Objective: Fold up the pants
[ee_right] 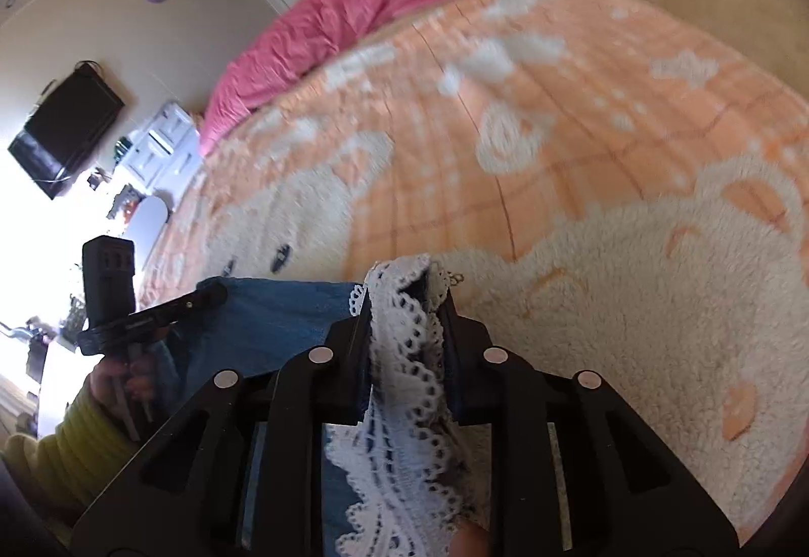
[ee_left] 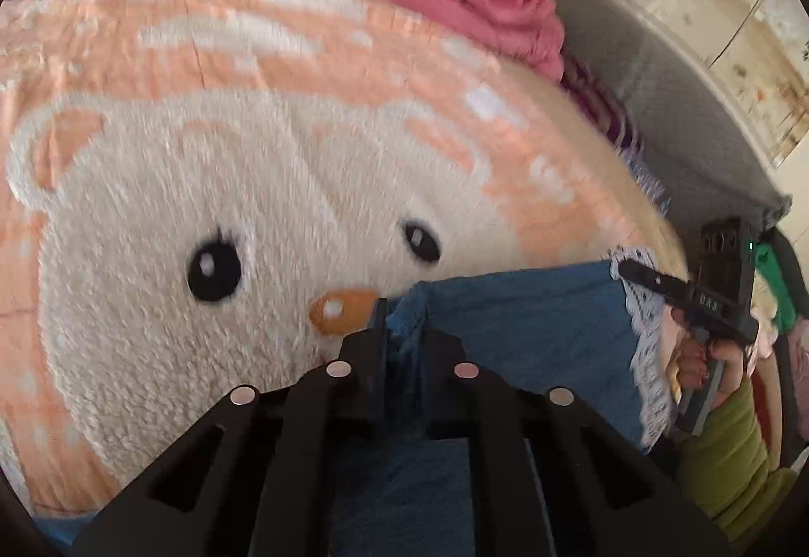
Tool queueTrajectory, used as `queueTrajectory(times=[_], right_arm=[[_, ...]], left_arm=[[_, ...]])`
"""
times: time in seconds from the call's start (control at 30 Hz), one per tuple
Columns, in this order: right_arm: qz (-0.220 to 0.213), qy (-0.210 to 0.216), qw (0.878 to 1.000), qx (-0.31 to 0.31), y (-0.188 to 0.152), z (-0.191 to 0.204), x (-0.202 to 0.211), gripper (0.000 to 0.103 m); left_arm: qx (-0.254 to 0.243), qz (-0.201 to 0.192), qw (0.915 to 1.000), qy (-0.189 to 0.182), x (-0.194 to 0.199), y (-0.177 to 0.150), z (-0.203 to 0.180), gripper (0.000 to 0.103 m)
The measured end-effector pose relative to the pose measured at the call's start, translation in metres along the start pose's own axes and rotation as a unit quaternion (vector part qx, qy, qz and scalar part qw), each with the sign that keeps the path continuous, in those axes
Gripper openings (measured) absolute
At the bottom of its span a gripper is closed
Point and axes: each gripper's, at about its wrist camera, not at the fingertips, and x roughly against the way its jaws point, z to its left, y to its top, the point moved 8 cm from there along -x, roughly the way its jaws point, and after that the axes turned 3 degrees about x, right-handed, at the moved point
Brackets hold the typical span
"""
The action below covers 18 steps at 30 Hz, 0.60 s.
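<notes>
Blue denim pants [ee_left: 531, 319] stretched between both jaws above fleece bed blanket [ee_left: 202, 203]. Left gripper [ee_left: 399, 334] pinches plain corner; right gripper [ee_right: 404, 299] clamps lace hem [ee_right: 404, 385] (edge held taut, likely for clean fold).

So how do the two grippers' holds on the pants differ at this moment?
The left gripper pinches plain blue denim at one end of the pants' edge, while the right gripper clamps the white lace trim at the other end. Denim barely shows past the left gripper's tips, whereas lace bunches thickly between the right gripper's fingers and spills back toward the camera. Both are shut on the same garment, above the bear-patterned blanket.
</notes>
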Motion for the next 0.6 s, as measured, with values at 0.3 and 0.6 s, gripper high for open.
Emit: queueTrajectory(times=[0.3,0.6], right_arm=[[0.055,-0.087,0.993,0.05,0.017,-0.016,-0.038,0.016],[0.029,-0.126,0.991,0.026,0.01,-0.033,-0.015,0.041]], left_arm=[[-0.038,-0.004,0.9958,0.084,-0.029,0.005,0.009,0.008],[0.001,-0.033,0.9957,0.086,-0.006,0.01,0.027,0.025]])
